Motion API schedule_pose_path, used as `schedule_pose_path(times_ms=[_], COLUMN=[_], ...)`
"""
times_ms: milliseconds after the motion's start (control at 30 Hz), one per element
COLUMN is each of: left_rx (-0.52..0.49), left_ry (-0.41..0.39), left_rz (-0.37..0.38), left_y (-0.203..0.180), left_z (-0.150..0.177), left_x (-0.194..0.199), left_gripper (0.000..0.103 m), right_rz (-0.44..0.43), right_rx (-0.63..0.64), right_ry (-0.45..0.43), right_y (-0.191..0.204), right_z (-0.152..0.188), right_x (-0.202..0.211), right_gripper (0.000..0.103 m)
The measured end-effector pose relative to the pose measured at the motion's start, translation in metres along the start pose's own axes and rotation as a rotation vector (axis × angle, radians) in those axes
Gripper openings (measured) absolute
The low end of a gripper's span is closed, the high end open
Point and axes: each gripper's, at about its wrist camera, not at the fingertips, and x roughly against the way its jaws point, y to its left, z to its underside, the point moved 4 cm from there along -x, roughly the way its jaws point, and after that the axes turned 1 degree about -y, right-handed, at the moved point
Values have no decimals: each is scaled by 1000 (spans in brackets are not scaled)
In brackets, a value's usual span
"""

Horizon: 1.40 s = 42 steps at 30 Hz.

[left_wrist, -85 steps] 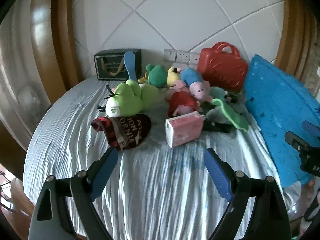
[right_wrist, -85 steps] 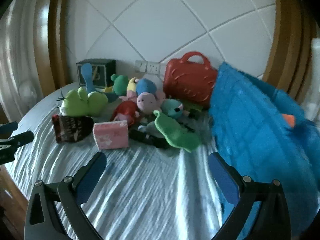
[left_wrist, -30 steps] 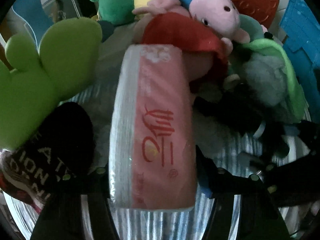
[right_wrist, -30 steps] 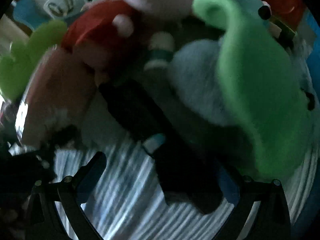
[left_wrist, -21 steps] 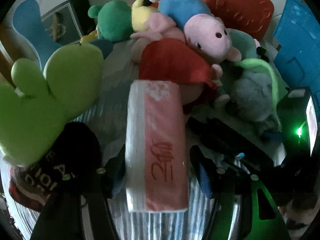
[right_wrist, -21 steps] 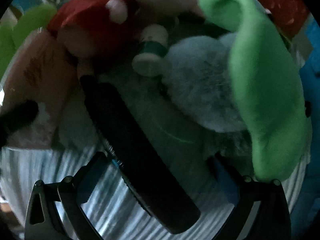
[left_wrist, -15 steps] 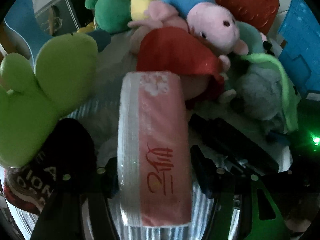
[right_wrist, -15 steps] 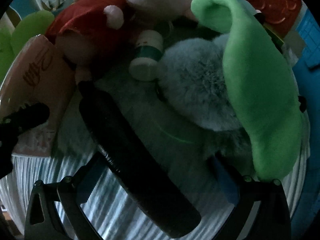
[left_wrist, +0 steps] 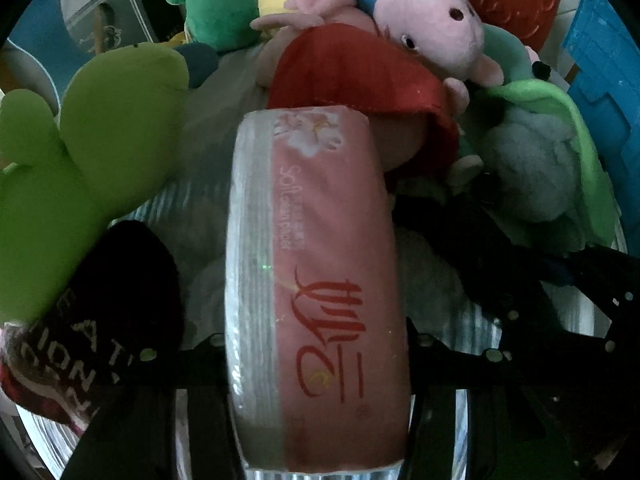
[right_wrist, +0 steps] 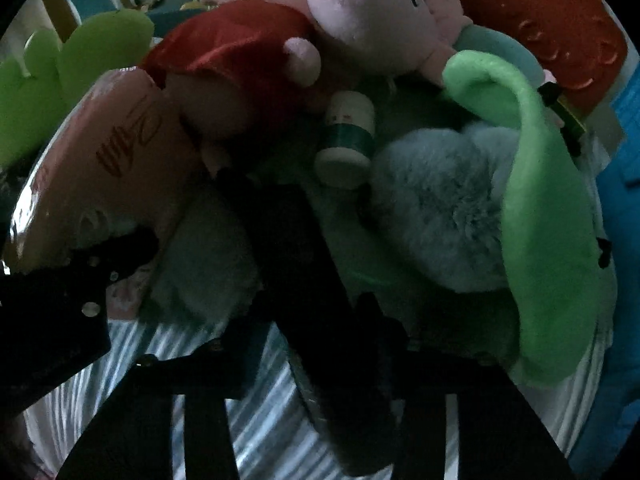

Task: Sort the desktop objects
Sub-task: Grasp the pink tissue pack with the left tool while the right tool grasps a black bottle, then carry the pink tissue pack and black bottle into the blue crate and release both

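Note:
My left gripper (left_wrist: 316,344) is shut on the pink tissue pack (left_wrist: 320,280), its jaws pressed against both long sides. The pack also shows at the left of the right wrist view (right_wrist: 112,152). My right gripper (right_wrist: 316,344) is shut on a long black object (right_wrist: 304,280) that lies on the striped cloth in front of the plush pile. The pink pig plush in a red dress (left_wrist: 424,32) lies just behind both. A small white and green bottle (right_wrist: 348,136) rests among the toys.
A green cactus plush (left_wrist: 92,152) and a black and red pouch (left_wrist: 92,320) lie left of the pack. A grey and green plush (right_wrist: 532,208), a red toy case (right_wrist: 532,20) and a blue board (left_wrist: 608,80) are to the right. A dark box (left_wrist: 112,24) stands behind.
Both grippers came in from far back to the pile. The left closed on the tissue pack. The right jaws, open half a second ago, have closed on the long black object.

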Motion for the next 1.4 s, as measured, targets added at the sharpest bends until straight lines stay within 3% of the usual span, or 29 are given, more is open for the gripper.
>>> schedule_pose_path(times_ms=[200,333,400,433,567,733,867,1033,1200,1400], left_rx=[-3,7,19,25,64,111,126,86,45,-18], left_ry=[-75,-182,-235,-254,-349,-439,-489,-566,-608,-655], left_rz=[-12,-30,-45,-49,-88,-152,-162,-137,-63,11], left_y=[-3,-3,0,20,21,29,21,14,5,-20], left_z=[8,17,39,32,28,63,75,95,117,132], left_x=[40,93,123,125,178,238,258,289,304,328], left_gripper=[47,47,47,47,47,47,47,47,47,47], right_rz=[-17,-37,-41,-41,-50,-103,-134,-92,-1,78], right_rx=[-20,-6,2,9,52,103,139,124,78,22], right_ry=[-89,-197,-264,-293,-415,-551,-618,-681,-741,-794], right_y=[0,10,16,26,33,61,79,94,106,97], right_z=[5,11,17,5,7,9,28,55,85,121], right_x=[42,94,125,135,198,238,282,322,366,410], right_gripper=[34,34,34,34,34,34,34,34,34,34])
